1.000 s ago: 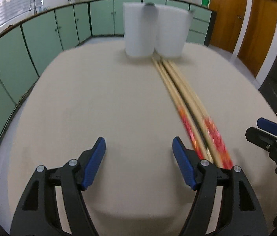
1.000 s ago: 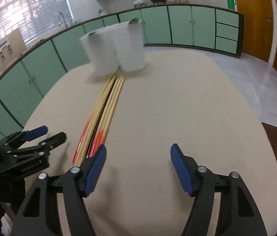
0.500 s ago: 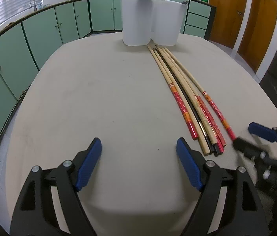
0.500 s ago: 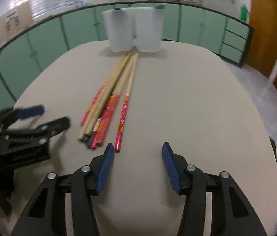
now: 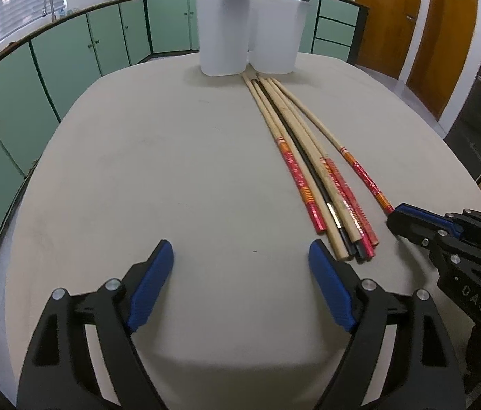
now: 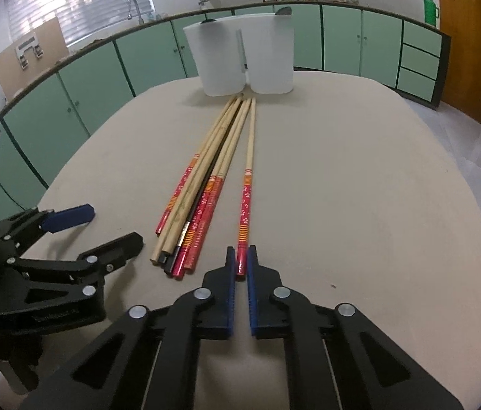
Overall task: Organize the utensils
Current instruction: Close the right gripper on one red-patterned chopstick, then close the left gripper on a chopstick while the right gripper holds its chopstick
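Observation:
Several long chopsticks with red patterned ends lie in a bundle on the beige table, pointing at two white holders at the far edge. One chopstick lies apart on the right. My right gripper is shut on its near red end. My left gripper is open and empty, left of the bundle. The right gripper also shows in the left wrist view, and the holders stand far ahead.
The left gripper shows at the left in the right wrist view, close to the bundle's near ends. Green cabinets ring the room beyond the table. A utensil handle shows inside one holder.
My right gripper has moved forward to the lone chopstick and closed its jaws on the red end. The left gripper stayed open, and its view of the table shifted.

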`<state>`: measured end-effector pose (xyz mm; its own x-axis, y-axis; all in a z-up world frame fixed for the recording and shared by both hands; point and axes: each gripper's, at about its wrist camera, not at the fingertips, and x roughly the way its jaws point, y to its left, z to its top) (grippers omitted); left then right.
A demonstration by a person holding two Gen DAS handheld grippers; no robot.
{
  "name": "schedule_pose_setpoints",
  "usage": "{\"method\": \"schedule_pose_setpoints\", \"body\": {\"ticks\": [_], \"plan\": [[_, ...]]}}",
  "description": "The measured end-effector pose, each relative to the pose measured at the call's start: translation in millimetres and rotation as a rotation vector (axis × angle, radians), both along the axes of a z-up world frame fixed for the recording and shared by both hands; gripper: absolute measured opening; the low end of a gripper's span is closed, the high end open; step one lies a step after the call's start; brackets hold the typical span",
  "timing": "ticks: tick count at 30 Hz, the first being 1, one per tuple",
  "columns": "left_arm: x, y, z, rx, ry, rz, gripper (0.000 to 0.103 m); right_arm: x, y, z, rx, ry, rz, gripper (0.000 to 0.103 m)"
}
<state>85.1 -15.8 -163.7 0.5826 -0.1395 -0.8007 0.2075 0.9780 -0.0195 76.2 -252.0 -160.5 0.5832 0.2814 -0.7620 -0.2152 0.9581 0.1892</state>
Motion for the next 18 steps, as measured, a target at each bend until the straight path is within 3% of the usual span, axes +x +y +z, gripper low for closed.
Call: {"method": "schedule_pose_setpoints", "body": {"ticks": [16,18], "plan": [[8.3,-28.5,-2.7,0.016,0.001,0.003,0.079,3.9,-19.8,-2.6,0.024,0.014,-0.038,0.006],[9.7,-29.4,-2.4,0.014,-0.003,0.013,0.072,4.2,-20.1,-2.4,0.024,0.014,-0.037,0.006]]}}
